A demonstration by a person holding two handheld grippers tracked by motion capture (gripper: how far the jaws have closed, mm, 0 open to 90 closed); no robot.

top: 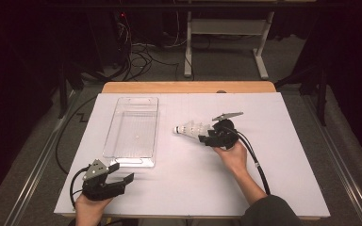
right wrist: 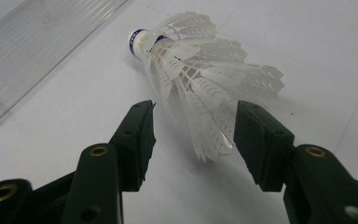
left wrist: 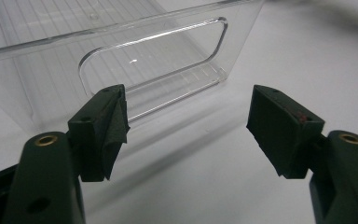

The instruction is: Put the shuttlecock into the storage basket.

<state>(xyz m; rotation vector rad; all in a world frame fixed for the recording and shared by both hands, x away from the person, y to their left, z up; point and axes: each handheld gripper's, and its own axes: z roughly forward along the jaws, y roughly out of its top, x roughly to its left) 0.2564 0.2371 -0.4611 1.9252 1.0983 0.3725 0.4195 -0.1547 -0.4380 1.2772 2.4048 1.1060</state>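
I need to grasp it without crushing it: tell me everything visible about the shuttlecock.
The shuttlecock is white, with a netted, plastic-looking skirt and a rounded cap ringed by a blue band. It lies on its side on the white table, cap toward the clear bin. Its skirt end sits between the right gripper jaws, which are open.

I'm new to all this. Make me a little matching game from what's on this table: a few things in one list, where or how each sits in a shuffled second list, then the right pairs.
Things:
1. clear plastic rectangular bin
2. white plastic shuttlecock
3. left gripper
4. right gripper

States:
A. lying on its side, skirt between two open jaws
B. empty, on the left half of the white sheet
C. jaws open around the skirt
D. jaws wide apart, nothing between them, just short of the bin's near end

Pairs: 1-B, 2-A, 3-D, 4-C
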